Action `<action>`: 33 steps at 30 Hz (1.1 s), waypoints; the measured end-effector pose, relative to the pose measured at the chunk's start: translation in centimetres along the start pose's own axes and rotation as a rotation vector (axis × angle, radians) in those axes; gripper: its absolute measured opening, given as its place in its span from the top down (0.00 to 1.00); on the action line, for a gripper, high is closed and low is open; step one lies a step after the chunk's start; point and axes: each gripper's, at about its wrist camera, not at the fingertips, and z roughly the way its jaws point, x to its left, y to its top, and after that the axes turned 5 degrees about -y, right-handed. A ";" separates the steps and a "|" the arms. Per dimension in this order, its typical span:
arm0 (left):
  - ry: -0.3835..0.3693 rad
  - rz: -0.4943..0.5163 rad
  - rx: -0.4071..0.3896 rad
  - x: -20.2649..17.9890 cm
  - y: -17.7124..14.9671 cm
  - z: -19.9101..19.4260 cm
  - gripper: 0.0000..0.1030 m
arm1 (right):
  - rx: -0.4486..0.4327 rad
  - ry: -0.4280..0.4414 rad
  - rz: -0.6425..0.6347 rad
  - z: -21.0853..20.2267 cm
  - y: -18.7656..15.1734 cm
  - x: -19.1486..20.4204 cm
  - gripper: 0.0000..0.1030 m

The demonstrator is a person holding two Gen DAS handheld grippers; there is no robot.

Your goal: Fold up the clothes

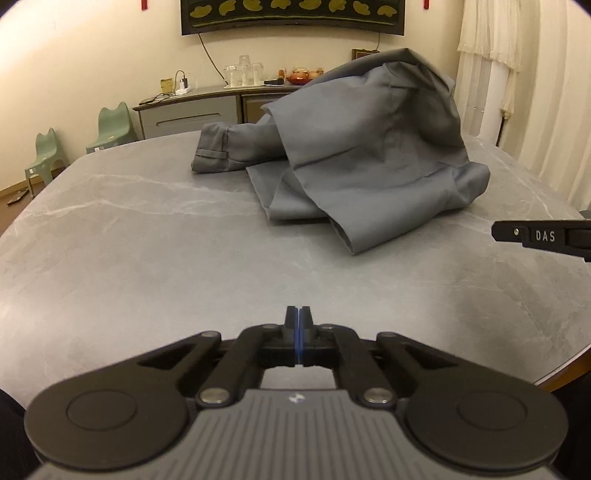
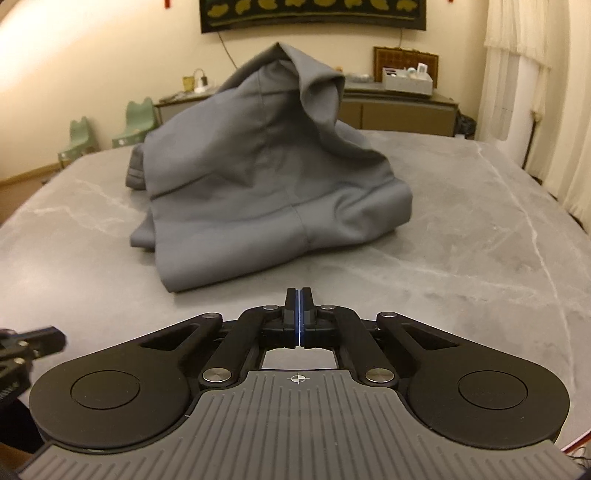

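Note:
A grey garment [image 1: 369,147] lies crumpled in a tall heap on the grey marble table [image 1: 129,240], with a waistband end sticking out to the left. In the right wrist view the same grey garment [image 2: 258,166] rises to a peak just ahead. My left gripper [image 1: 298,312] hovers over bare table short of the cloth, jaws pressed together with nothing between them. My right gripper [image 2: 298,293] is likewise shut and empty, its tips close to the garment's near hem. The right gripper's finger [image 1: 539,236] shows at the right edge of the left wrist view.
A grey sideboard [image 1: 192,110] with glasses, a charger and bowls stands against the far wall. Two green child chairs [image 1: 114,125] sit at the left. Curtains [image 1: 491,33] hang at the right. The table edge [image 1: 561,373] curves near me on the right.

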 end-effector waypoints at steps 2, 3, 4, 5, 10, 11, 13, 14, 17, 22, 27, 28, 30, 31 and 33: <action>0.000 0.005 -0.001 -0.1 0.2 0.0 1.00 | -0.015 -0.003 -0.004 -0.2 0.1 0.0 1.00; 0.000 0.008 -0.001 -0.1 0.3 0.0 1.00 | -0.015 -0.003 0.001 -0.2 0.1 -0.1 1.00; -0.001 0.010 0.000 -0.1 0.5 0.1 1.00 | -0.015 -0.004 0.005 -0.2 0.1 -0.1 1.00; -0.003 0.014 0.001 -0.1 0.9 0.2 0.98 | -0.014 -0.007 0.008 -0.2 0.1 -0.1 1.00; 0.007 0.038 -0.023 -0.2 4.2 1.7 0.09 | -0.017 -0.046 0.036 0.4 0.6 -0.2 0.47; 0.012 0.056 -0.036 -0.3 5.3 2.4 0.00 | -0.021 -0.057 0.040 0.6 0.7 -0.2 0.29; 0.014 0.081 -0.031 -0.4 7.7 4.4 0.00 | -0.033 -0.080 0.032 1.2 1.4 0.2 0.19; 0.017 0.085 -0.022 -0.3 8.9 5.6 0.00 | -0.034 -0.091 0.016 1.7 1.9 0.4 0.16; 0.032 0.086 0.013 0.2 12.6 9.3 0.00 | -0.044 -0.138 -0.038 3.5 3.3 1.0 0.09; 0.040 0.106 0.047 0.1 17.3 14.5 0.00 | -0.069 -0.237 -0.104 6.9 6.8 0.1 0.04; 0.003 0.162 0.076 -1.4 19.5 20.0 0.14 | -0.021 -0.227 -0.139 13.1 9.8 -2.0 0.25; -0.017 0.173 0.083 -1.6 19.8 20.7 0.40 | 0.021 -0.192 -0.131 14.4 10.2 -2.6 0.68; -0.087 0.158 0.072 -1.6 20.3 20.3 0.78 | 0.123 -0.095 -0.049 16.5 11.1 -4.5 1.00; -0.136 0.133 0.042 -1.4 20.3 19.1 0.91 | 0.097 -0.069 -0.010 16.0 11.7 -5.4 1.00; -0.272 0.151 -0.032 -1.8 19.0 15.0 0.92 | -0.014 -0.052 0.061 13.3 13.5 -7.4 1.00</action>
